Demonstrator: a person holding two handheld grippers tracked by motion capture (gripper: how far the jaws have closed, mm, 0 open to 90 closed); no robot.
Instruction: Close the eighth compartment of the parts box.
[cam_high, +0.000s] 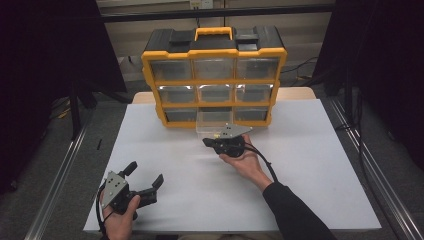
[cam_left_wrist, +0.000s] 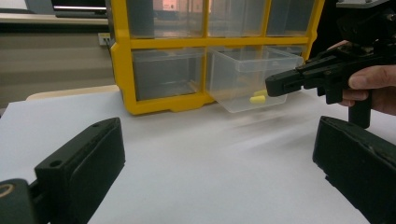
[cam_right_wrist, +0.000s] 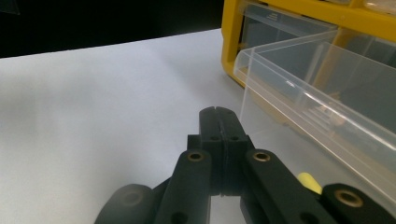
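A yellow and black organiser (cam_high: 215, 50) with clear drawers stands at the back of the white table (cam_high: 175, 200). Its bottom middle drawer (cam_high: 214, 126) is pulled out; in the left gripper view the drawer (cam_left_wrist: 243, 74) holds a small yellow piece (cam_left_wrist: 258, 98). My right gripper (cam_high: 207, 142) lies just in front of that drawer, pointing left, jaws shut with nothing between them (cam_right_wrist: 218, 114). A small yellow piece (cam_right_wrist: 309, 182) shows beside its jaws, behind the drawer's clear wall (cam_right_wrist: 317, 107). My left gripper (cam_high: 145, 174) rests open near the front left edge, fingers (cam_left_wrist: 88, 158) wide apart and empty.
The other drawers (cam_high: 172, 94) sit pushed in within the yellow frame (cam_left_wrist: 163, 43). Black curtains and a metal rail (cam_high: 60, 170) flank the table. White tabletop stretches between the two grippers and to the right of the organiser.
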